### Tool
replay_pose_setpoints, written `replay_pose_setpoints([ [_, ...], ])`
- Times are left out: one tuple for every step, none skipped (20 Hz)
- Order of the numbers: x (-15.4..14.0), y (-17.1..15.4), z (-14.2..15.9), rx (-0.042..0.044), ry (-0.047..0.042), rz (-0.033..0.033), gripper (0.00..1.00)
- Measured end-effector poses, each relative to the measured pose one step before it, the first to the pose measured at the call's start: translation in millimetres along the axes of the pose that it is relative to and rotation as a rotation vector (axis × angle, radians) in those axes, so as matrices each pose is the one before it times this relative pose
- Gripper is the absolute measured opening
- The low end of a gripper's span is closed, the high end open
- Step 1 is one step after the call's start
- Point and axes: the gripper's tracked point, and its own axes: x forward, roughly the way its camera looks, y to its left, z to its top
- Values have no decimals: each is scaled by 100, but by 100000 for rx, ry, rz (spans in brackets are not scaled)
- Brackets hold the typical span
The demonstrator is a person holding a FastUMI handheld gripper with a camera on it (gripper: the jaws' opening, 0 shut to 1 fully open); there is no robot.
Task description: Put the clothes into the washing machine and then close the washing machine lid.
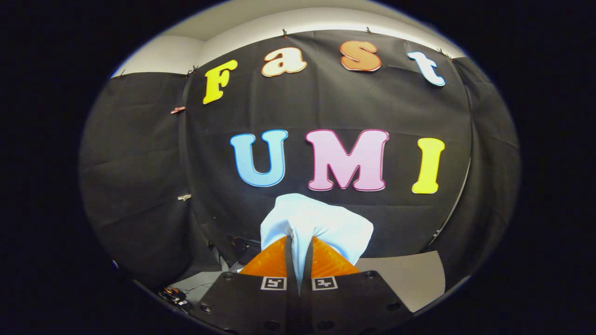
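Here the gripper (298, 253) fingers (270, 263) pinch a white cloth (321, 223)

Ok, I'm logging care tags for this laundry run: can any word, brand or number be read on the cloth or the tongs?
White cloth, pinched between the closed tongs: no text, tag or brand to read.
Two square markers on the tongs' body: black-and-white patterns, not words or numbers.

white cloth (316, 223) lower part hidden between hand-held gripper (298, 256) fingers, grey surface (409, 279) partly hidden behind gripper
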Motion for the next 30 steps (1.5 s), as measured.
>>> replay_pose_setpoints([
  [626, 1409, -323, -790, 862, 2488, 5],
  [587, 1453, -305, -660, 671, 2995, 5],
  [602, 1350, -340, -82, 344, 3393, 5],
  [875, 1359, -469, 270, 403, 3309, 5],
  [815, 1083, -493, 56, 658, 2890, 5],
  [897, 995, -560, -218, 822, 2784, 5],
  [893, 837, -616, -588, 742, 2184, 5],
  [882, 776, -760, -1050, 1053, 1752, 5],
  [1065, 502, -768, -1120, 894, 1523, 5],
  [1040, 408, -848, -770, 1021, 1306, 5],
  [1124, 255, -949, -313, 1531, 1157, 5],
  [1094, 280, -1099, 285, 1693, 1245, 5],
  [1224, 22, -1055, 610, 2036, 1018, 5],
  [1284, -5, -1188, 761, 2234, 943, 5],
  [1270, -137, -1134, 922, 2279, 469, 5],
  [1045, -115, -1120, 1010, 2183, 18, 5],
  [1122, -204, -1079, 659, 2149, 94, 5],
  [1294, -172, -1077, 281, 2108, 46, 5],
  [1411, -107, -1086, 222, 1934, 150, 5],
  [1371, -333, -1213, 36, 1842, 55, 5],
  [974, -230, -996, 219, 1792, -126, 5],
  [830, -78, -724, 516, 1046, 552, 5],
  [847, -78, -553, 199, 942, 626, 5],
  [645, 5, -549, -162, 867, 784, 5],
  [669, -53, -514, -450, 1215, 605, 5],
  [431, -185, -701, -228, 1722, -65, 5],
  [418, -264, -639, 208, 1731, -427, 5],
  [606, -170, -568, 720, 1557, 179, 5],
  [584, -234, -532, 900, 1600, 80, 5],
  [759, -602, -629, 249, 2416, -1054, 5],
])
